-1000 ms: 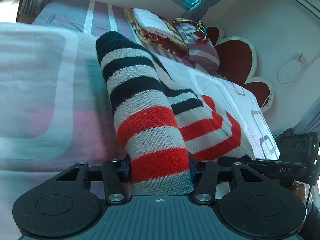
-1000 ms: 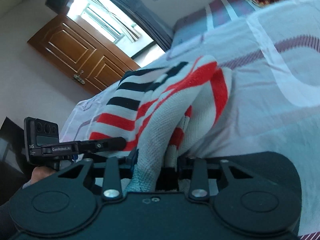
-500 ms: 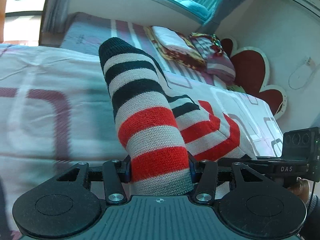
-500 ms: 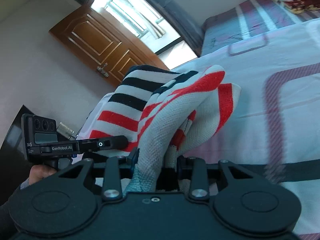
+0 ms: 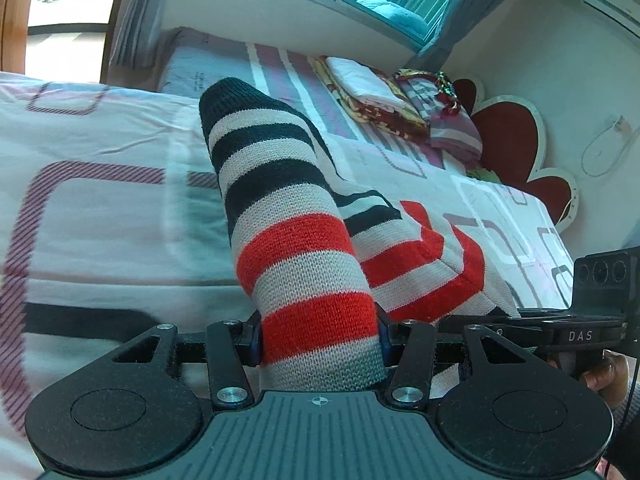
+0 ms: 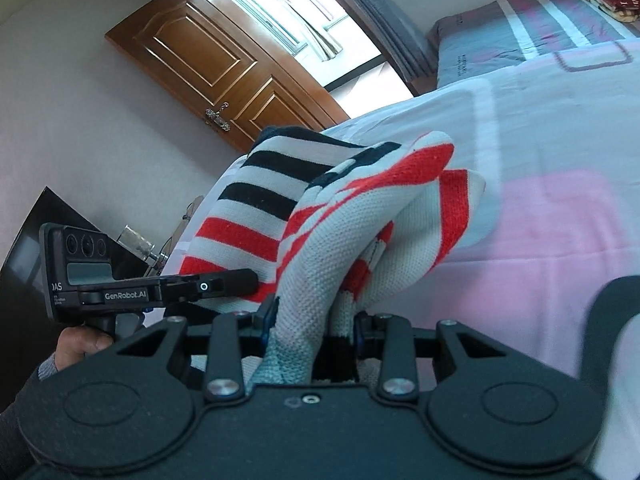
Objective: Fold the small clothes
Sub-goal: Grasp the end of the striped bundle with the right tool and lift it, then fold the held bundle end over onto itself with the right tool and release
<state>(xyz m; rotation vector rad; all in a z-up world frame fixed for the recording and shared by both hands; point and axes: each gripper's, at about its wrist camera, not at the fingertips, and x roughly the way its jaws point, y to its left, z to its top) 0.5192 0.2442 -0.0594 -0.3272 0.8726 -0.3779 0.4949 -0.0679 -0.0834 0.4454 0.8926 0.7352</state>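
Both hand-held grippers have swept sideways across the bed with the garment between them. In both wrist views the bedsheet pattern has slid past underneath while the cloth in the jaws looks the same as a second ago. The wooden door and the window have come further into view. The grip on either side has not changed, so this reads as a carry or a repositioning of the piece, not yet a fold.

The left hand-held gripper is clamped on a tube-like part of the knitted garment with red, black and pale grey stripes, probably a sleeve, which rises from the jaws and bends over. The right hand-held gripper is clamped on a bunched fold of the same knit, showing its paler inner face.

The garment hangs between the two grippers, draped just above the white bedsheet with pink and purple squares. Whether any part touches the sheet I cannot tell. Relative to the garment, a stack of folded cloths lies well beyond it, toward the head of the bed. The knit looks thick and soft, and it sags rather than holding a crease.
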